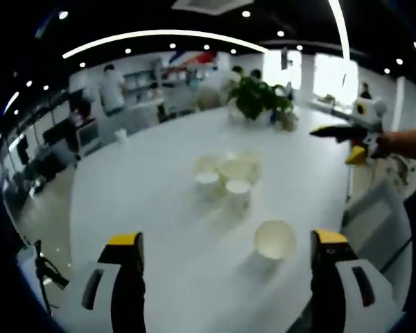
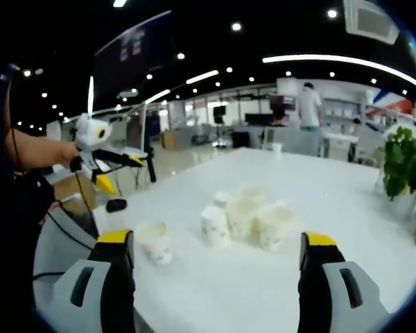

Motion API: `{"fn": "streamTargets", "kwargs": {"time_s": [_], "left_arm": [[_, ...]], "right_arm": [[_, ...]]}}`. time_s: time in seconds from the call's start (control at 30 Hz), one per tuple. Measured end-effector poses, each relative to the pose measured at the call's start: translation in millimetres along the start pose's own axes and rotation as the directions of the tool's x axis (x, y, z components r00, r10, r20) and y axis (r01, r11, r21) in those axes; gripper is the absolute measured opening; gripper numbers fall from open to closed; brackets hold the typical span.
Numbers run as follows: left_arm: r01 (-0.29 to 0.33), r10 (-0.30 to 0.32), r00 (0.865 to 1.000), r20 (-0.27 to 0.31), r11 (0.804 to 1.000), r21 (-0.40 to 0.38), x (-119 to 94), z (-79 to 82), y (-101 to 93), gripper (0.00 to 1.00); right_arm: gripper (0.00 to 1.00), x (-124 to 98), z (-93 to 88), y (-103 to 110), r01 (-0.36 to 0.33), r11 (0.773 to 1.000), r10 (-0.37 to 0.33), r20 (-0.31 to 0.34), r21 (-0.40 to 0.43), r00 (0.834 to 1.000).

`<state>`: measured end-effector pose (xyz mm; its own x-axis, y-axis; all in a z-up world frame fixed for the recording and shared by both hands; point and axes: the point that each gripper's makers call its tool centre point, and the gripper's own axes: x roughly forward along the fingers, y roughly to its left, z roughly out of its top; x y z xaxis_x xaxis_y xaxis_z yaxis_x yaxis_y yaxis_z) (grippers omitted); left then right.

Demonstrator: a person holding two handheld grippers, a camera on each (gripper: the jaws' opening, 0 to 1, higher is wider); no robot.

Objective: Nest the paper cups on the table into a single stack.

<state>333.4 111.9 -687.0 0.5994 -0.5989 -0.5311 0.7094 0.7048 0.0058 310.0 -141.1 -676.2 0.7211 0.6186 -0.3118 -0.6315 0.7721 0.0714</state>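
Note:
Several white paper cups (image 1: 225, 177) stand close together in a cluster at the middle of the round white table (image 1: 139, 201). One more cup (image 1: 274, 239) sits apart, nearer the table's edge. My left gripper (image 1: 227, 238) is open above the near part of the table, short of the cups, with nothing between its fingers. The right gripper (image 1: 343, 132) is held in the air beyond the table's right side. In the right gripper view the cluster (image 2: 246, 211) and the lone cup (image 2: 154, 243) lie ahead of my open right gripper (image 2: 217, 238). The left gripper (image 2: 100, 156) shows at the left.
A potted plant (image 1: 256, 97) stands on the far side of the table, and shows again (image 2: 405, 166) at the right. A grey chair (image 1: 374, 222) is beside the table's edge. A small black object (image 2: 116, 205) lies near the table's left edge. People stand at desks far behind.

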Motion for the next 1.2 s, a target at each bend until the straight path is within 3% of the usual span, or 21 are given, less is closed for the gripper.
{"fn": "streamTargets", "kwargs": {"time_s": [0.13, 0.2, 0.73, 1.03, 1.1, 1.2], "left_arm": [[-0.007, 0.008, 1.0, 0.022, 0.999, -0.054, -7, -2.0, 6.5, 1.0], [-0.004, 0.008, 0.998, 0.06, 0.997, -0.071, -13, 1.1, 8.4, 1.0], [-0.017, 0.021, 0.996, 0.089, 0.999, -0.043, -24, -13.0, 6.6, 1.0], [-0.043, 0.051, 0.99, 0.134, 0.997, -0.063, -33, -15.7, 12.8, 1.0], [-0.055, 0.063, 0.983, 0.171, 0.997, -0.048, -37, -11.9, 13.8, 1.0], [-0.037, 0.05, 0.981, 0.189, 0.997, -0.073, -37, -10.8, 11.7, 1.0]], "right_arm": [[0.98, 1, 2.2, -1, 0.001, 1.0, -0.001, 0.004, -0.005, 1.0], [0.98, 1, 2.1, -1, 0.004, 1.0, -0.004, -0.003, -0.014, 1.0], [1.0, 3, -1.0, -24, 0.071, 0.997, -0.071, -0.007, -0.034, 0.997], [1.0, 8, -2.3, -40, 0.108, 0.994, -0.108, -0.004, -0.032, 0.994], [1.0, 11, -2.9, -43, 0.113, 0.993, -0.114, -0.006, -0.039, 0.993], [1.0, 14, -5.0, -46, 0.117, 0.992, -0.118, -0.009, -0.046, 0.993]]}}
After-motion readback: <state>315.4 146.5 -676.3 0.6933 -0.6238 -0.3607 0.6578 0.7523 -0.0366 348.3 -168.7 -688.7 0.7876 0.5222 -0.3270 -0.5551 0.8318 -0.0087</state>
